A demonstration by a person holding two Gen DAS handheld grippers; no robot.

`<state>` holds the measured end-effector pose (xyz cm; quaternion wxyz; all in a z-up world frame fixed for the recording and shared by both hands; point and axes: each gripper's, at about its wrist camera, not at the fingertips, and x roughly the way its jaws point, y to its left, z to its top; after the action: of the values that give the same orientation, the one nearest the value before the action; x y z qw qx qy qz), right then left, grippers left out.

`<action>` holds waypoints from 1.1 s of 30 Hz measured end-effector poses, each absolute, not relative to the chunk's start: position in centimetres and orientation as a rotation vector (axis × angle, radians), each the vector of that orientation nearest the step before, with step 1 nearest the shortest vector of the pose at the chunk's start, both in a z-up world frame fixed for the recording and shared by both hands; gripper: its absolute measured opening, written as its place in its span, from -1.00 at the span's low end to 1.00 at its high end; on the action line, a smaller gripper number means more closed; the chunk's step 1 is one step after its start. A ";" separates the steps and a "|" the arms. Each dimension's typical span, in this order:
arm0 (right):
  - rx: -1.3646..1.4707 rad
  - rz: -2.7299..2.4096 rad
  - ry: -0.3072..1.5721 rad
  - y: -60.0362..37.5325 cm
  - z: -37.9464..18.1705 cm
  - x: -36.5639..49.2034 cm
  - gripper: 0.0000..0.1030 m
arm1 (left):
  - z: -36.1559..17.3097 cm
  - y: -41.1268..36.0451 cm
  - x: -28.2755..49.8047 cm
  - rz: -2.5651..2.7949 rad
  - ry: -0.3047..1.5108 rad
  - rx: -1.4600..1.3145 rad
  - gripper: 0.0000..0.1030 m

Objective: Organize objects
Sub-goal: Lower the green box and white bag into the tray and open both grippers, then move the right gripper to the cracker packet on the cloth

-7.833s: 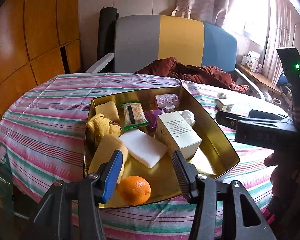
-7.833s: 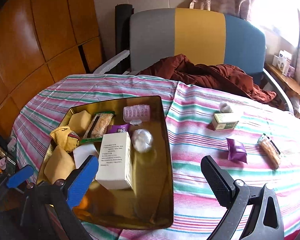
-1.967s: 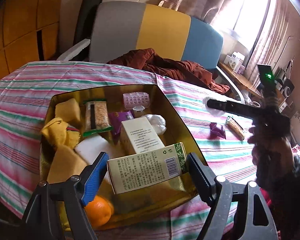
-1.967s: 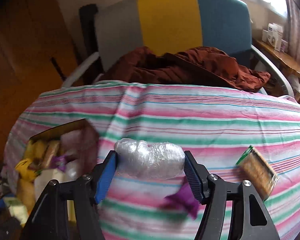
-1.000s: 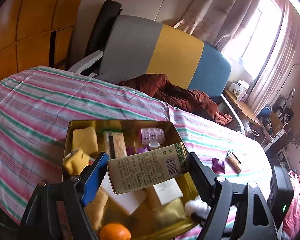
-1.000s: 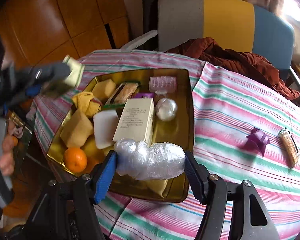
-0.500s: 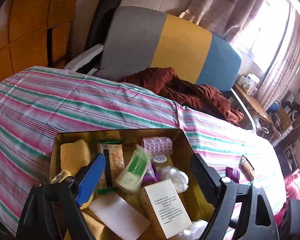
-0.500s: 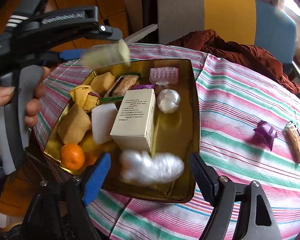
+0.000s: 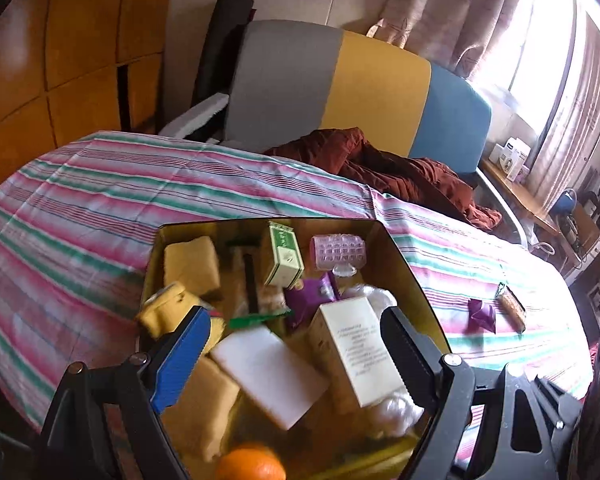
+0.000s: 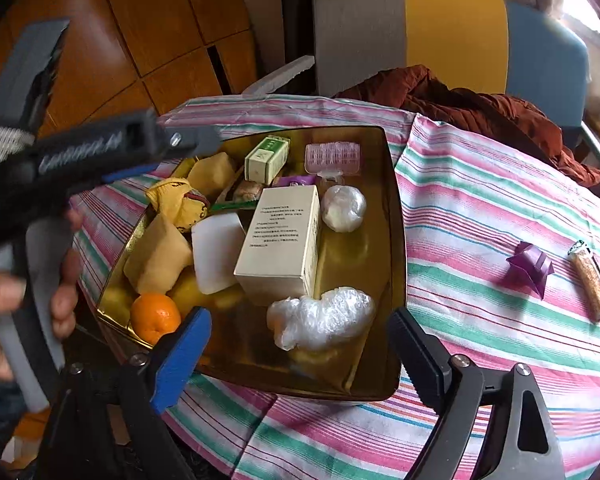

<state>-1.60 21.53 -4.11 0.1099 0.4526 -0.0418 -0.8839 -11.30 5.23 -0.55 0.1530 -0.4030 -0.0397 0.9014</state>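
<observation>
In the gold metal tray (image 10: 396,208), an orange tangerine (image 10: 155,317), white foam block (image 10: 216,252) and tall cream carton (image 10: 284,240) crowd the crumpled clear plastic bag (image 10: 320,318), lying released between the opening right gripper (image 10: 300,344) fingers, while the left gripper (image 9: 296,344) hangs wide and empty.

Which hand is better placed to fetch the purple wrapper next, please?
Right, probably. The purple wrapper lies on the tablecloth beside the right gripper, whose opening jaws hold nothing; the left gripper faces the tray.

Crinkled clear plastic bundle (image 10: 322,318) lies in the gold tray (image 10: 396,216).
</observation>
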 end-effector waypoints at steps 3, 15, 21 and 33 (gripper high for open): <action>1.322 -2.622 -0.100 21.3 -3.9 -1.6 0.83 | -0.1 4.8 -9.7 2.618 -0.091 -1.123 0.72; 1.288 -2.690 -0.079 21.2 -3.0 -0.9 0.87 | 0.9 4.6 -5.9 2.669 0.004 -1.066 0.72; 1.270 -2.728 -0.076 21.5 -2.6 -0.3 0.91 | 0.6 4.9 -4.7 2.670 0.040 -1.067 0.72; 1.248 -2.789 -0.111 23.0 -2.0 0.4 0.95 | 0.6 5.8 -3.5 2.668 0.092 -1.050 0.72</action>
<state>0.38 22.95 -1.95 0.0420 0.4077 -0.0363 -0.9114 -3.52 5.76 0.58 0.1358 -0.3627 0.0318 0.9214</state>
